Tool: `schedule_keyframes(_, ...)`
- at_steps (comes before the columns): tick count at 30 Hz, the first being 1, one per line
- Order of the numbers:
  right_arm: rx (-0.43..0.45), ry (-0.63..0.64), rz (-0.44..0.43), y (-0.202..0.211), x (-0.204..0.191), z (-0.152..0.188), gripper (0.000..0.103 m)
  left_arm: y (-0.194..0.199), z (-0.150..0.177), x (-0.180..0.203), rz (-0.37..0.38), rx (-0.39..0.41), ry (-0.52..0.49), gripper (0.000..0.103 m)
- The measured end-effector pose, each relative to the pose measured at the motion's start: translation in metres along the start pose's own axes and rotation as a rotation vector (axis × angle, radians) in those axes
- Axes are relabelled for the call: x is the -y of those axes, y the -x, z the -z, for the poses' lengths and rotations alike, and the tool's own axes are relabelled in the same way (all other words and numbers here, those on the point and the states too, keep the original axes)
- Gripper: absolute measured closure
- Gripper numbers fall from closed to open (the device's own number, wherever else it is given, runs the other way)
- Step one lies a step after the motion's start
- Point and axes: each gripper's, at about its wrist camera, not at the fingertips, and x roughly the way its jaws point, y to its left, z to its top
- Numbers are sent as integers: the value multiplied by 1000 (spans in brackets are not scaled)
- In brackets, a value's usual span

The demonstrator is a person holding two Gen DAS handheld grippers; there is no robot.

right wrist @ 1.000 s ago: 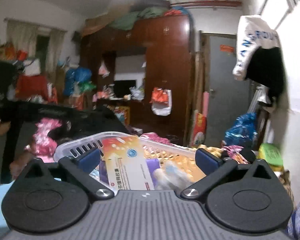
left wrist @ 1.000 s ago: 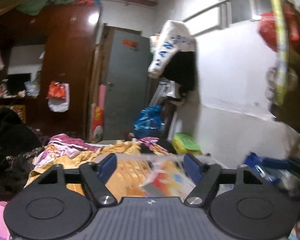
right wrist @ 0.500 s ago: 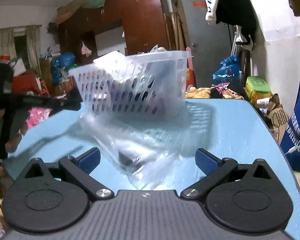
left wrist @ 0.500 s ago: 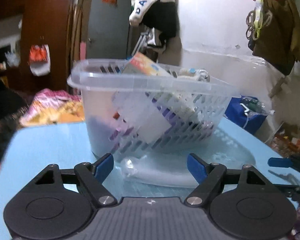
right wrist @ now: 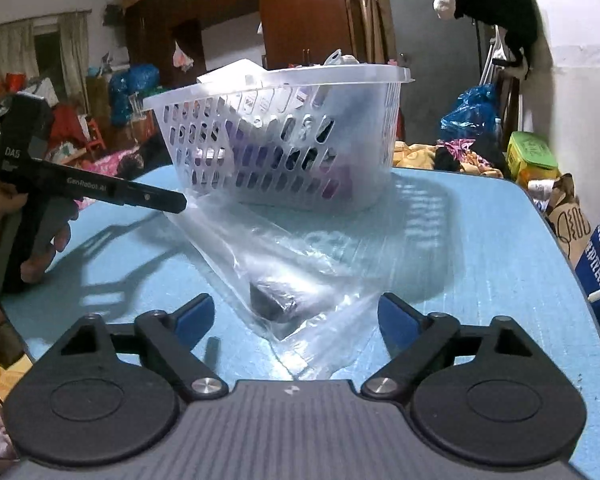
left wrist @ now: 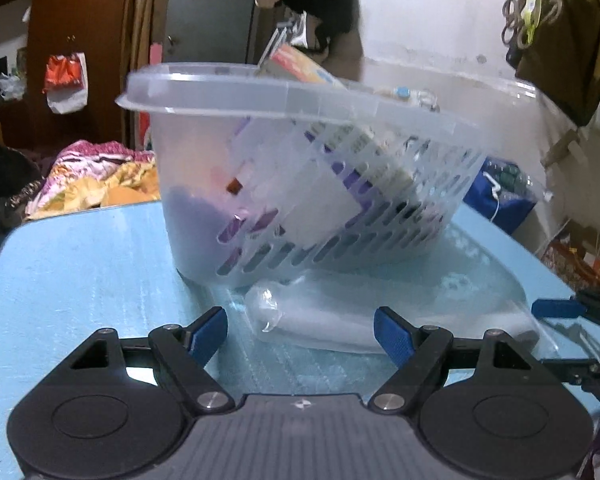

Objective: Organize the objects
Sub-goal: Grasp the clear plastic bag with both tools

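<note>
Two grippers, both spread wide, gripping nothing. Left gripper point(left wrist: 301, 330) low over blue table point(left wrist: 80, 264), facing clear basket point(left wrist: 300, 168) crammed with boxes, possibly an orange one on top. Clear bag point(right wrist: 292, 264) flat against basket's foot, stretched toward right gripper point(right wrist: 296, 318); dark item inside, seen only from right wrist.

I see a translucent, smooth plastic basket point(right wrist: 284, 136) with slotted walls on my light-blue table point(right wrist: 480, 240), whose top looks matt and faintly ribbed (foam-like, perhaps). The clear plastic bag point(right wrist: 300, 272) is glossy and crinkled. My grippers' bodies are matt black plastic with shiny metal pivot screws point(left wrist: 210, 400).
</note>
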Motion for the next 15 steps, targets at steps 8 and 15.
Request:
schedule_keyframes(8, -27, 61, 65, -2, -10, -1, 24, -6, -2, 11, -7, -20, -56, 21)
schedule_keyframes(15, -38, 90, 48, -2, -10, -4, 42, 1, 4, 21, -29, -8, -118, 48)
